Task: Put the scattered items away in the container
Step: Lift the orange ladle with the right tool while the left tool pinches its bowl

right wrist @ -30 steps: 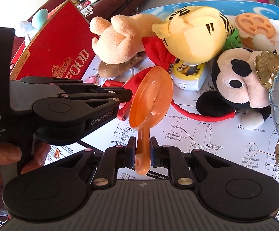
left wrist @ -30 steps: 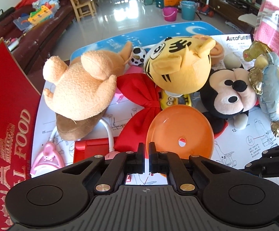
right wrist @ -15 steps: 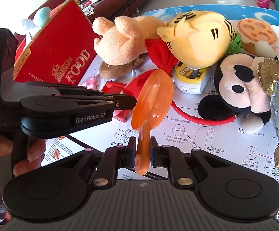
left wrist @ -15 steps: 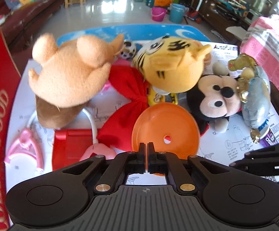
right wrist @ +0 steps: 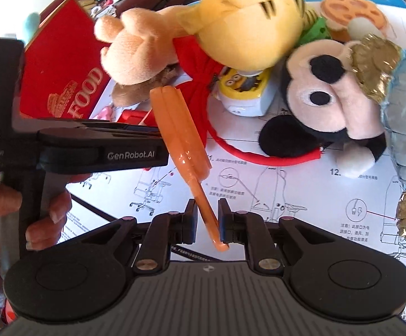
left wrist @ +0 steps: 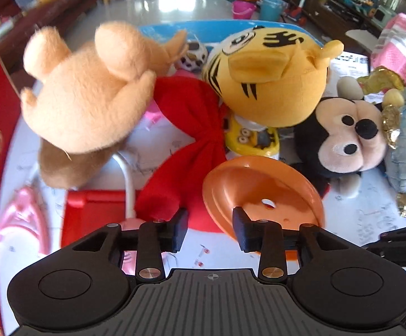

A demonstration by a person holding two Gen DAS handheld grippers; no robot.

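The orange toy pan (right wrist: 182,131) is held above the printed instruction sheet (right wrist: 300,184), tilted, with its handle passing between the fingers of the right gripper (right wrist: 207,222). The right jaws are opening; the handle leans against the right-hand pad, and a gap is visible on the other side, so the grip is no longer clenched. The left gripper (left wrist: 209,231) is positioned at the pan's rim with its jaws opening; its right-hand finger (left wrist: 243,232) overlaps the rim of the pan, and nothing is gripped. The left gripper is held by a hand (right wrist: 35,212) at the left of the right wrist view. Behind the pan are grouped a red bow (left wrist: 191,128), a yellow tiger plush (left wrist: 270,81), a peach plush (left wrist: 91,98) and a mouse plush (left wrist: 348,140). A red box (right wrist: 60,75) marked FOOD is seen at the left.
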